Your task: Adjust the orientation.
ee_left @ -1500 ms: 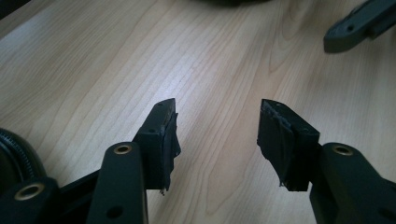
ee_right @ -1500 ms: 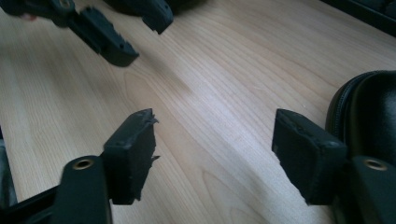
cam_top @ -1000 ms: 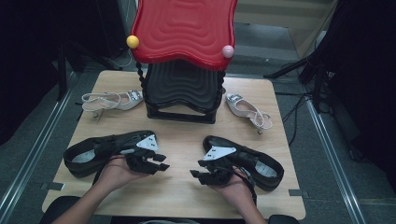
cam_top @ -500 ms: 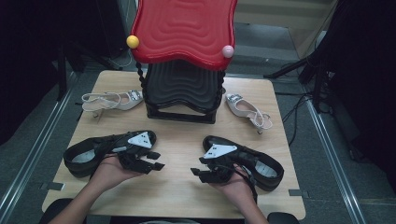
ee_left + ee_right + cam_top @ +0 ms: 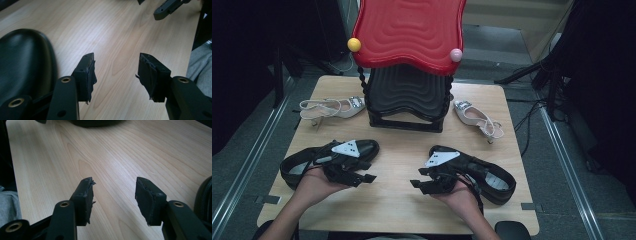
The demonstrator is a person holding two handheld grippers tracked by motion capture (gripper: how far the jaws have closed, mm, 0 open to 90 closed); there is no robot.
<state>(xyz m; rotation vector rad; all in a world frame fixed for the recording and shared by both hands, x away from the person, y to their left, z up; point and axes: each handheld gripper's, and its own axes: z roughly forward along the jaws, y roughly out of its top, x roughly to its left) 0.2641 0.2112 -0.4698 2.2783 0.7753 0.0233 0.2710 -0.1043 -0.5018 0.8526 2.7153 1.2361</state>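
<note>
While both sets of jaws are standing spread over bare tabletop (image 5: 397, 160), the left ones having just been opening with nothing between them, each black shoe (image 5: 297, 167) is lying just outside them, so the next reach probably calls for turning toward a shoe.

A light wooden table (image 5: 407, 150) carries 2 black shoes (image 5: 294, 167) (image 5: 492, 175), 2 white sandals (image 5: 329, 106) (image 5: 477, 117), and a black stand (image 5: 407, 100).

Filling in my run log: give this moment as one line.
left hand-held gripper: open, empty, jaws just opening | right hand-held gripper: open, empty | black shoes: on table
</note>
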